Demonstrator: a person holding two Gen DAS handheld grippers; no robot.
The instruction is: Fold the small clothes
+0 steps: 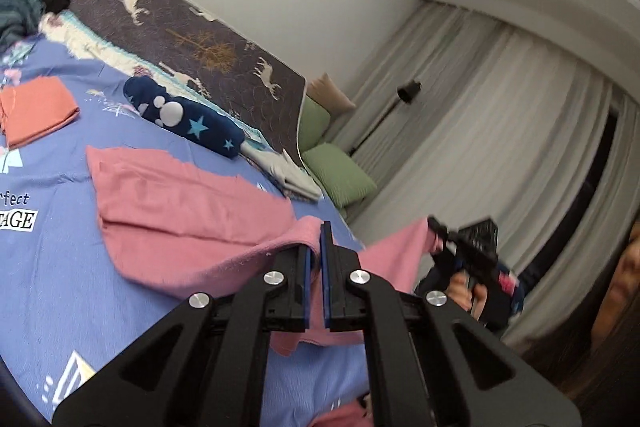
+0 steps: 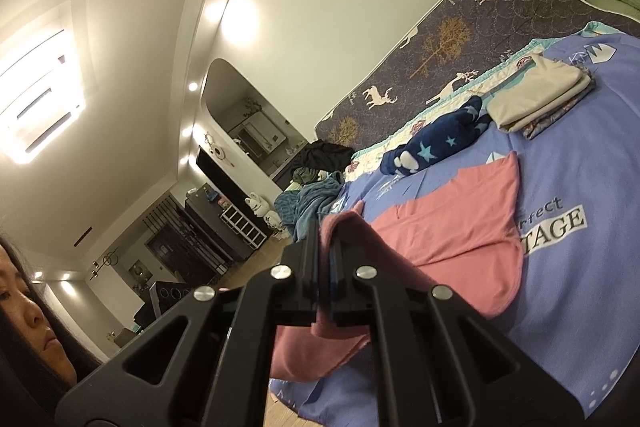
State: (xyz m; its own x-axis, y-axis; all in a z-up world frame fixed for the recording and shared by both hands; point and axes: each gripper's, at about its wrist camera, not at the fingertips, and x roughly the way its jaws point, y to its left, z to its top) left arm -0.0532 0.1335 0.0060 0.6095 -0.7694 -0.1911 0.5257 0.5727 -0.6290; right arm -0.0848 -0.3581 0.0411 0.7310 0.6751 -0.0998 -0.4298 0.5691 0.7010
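Note:
A pink cloth [image 1: 180, 203] lies spread on the blue bedsheet [image 1: 52, 267], its near edge lifted off the bed. My left gripper [image 1: 320, 231] is shut on one near corner of it. My right gripper [image 1: 434, 225] appears at the right of the left wrist view, clamped on the other corner. In the right wrist view the pink cloth [image 2: 452, 227] runs from the bed up between the pads of the right gripper [image 2: 328, 227], which is shut on it, and hangs below the jaws.
A folded orange cloth [image 1: 38, 109], a rolled navy star-print garment [image 1: 188, 119] and a folded white pile [image 2: 540, 99] lie on the bed. A dark deer-print mat [image 1: 188, 39] leans on the wall, green cushions [image 1: 336, 175] beyond. A person's face [image 2: 28, 311] is close.

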